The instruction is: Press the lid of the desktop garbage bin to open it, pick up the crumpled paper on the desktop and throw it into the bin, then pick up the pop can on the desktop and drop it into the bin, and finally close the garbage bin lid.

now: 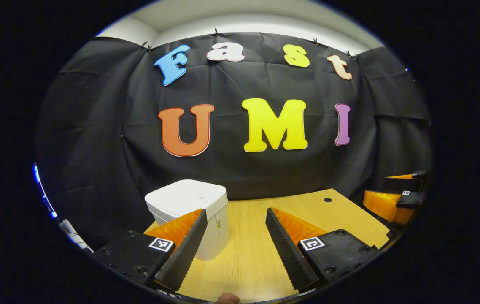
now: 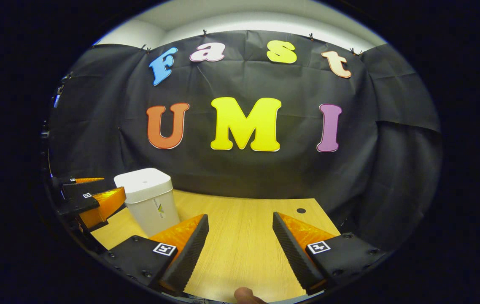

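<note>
Bin (image 1: 189,207) lid seemingly closed; both grippers (image 1: 235,219) (image 2: 240,226) spread wide.

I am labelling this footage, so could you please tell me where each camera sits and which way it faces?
Left gripper view: rides on the left gripper, looking forward over the wooden table at the white bin, lid closed, and the black cloth wall; its two fingers are spread, and the right gripper shows at the far right.
Right gripper view: rides on the right gripper, facing the same wall; fingers spread, a fingertip at the bottom edge, the left gripper beside the bin.
Shared: bin, table, wall.
</note>
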